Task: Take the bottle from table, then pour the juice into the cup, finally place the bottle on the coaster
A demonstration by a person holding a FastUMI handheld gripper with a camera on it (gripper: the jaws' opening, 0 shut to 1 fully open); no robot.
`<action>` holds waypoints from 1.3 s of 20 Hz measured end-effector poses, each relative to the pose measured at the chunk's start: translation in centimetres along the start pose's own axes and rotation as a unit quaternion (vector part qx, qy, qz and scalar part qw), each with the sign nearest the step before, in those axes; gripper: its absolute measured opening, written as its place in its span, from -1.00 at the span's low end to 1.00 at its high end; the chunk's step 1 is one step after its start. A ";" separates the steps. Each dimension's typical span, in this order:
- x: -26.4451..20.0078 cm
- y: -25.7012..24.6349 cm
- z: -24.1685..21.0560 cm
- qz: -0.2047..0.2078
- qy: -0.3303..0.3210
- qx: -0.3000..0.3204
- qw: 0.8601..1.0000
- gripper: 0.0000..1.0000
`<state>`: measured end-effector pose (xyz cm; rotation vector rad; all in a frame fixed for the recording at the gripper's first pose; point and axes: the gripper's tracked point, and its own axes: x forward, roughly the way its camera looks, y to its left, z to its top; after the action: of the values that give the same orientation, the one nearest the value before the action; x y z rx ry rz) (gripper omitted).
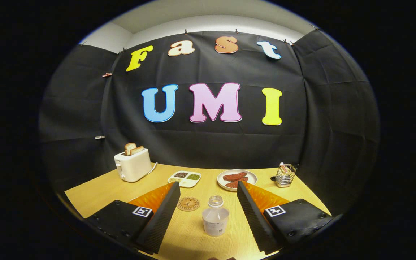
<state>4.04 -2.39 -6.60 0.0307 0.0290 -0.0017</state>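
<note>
A small clear bottle (215, 217) with an open neck stands upright on the wooden table (96, 195), between my two fingers and a little ahead of their bases. My gripper (208, 189) is open wide, and neither finger touches the bottle. A round brown coaster (188, 203) lies flat on the table just left of the bottle, close to the left finger (163, 215). The right finger (253, 213) stands apart from the bottle.
Beyond the fingers stand a white toaster (133, 165) with bread slices at the back left, a white divided dish (184, 178), a plate (249, 177) of reddish food, and a wire holder (285, 175) at the back right. The booth's black wall rises behind the table.
</note>
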 end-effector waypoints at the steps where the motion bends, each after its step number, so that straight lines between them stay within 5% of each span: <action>1: 0.2 -0.3 -0.5 -0.002 0.001 -0.001 1.000 0.95; 26: 6.0 -1.1 -12.8 -0.006 0.050 -0.001 0.999 0.95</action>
<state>9.65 -3.14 -19.60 0.0289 0.1284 -0.0117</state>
